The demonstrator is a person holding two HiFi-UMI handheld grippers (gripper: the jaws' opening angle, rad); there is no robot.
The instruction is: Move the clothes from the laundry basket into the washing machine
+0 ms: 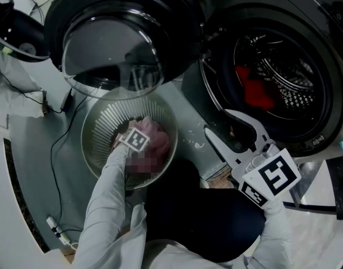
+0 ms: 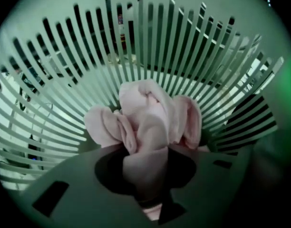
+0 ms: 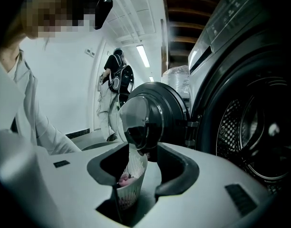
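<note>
Left gripper (image 2: 146,199) points steeply down into the white slatted laundry basket (image 2: 55,108), its jaws pinched on a fold of the pink garment (image 2: 145,122). The rest of the cloth bunches up just past the jaw tips, inside the basket's wall; whether it touches the bottom I can't tell. To the right of the basket, the right gripper (image 3: 136,186) is held roughly level in front of the washing machine (image 1: 323,49), jaws apart with nothing between them. The machine's round door (image 1: 121,32) stands open above the basket. Inside the drum (image 1: 289,88) lies a red garment (image 1: 256,91). Farther off, a person (image 3: 114,87) stands by a white wall.
</note>
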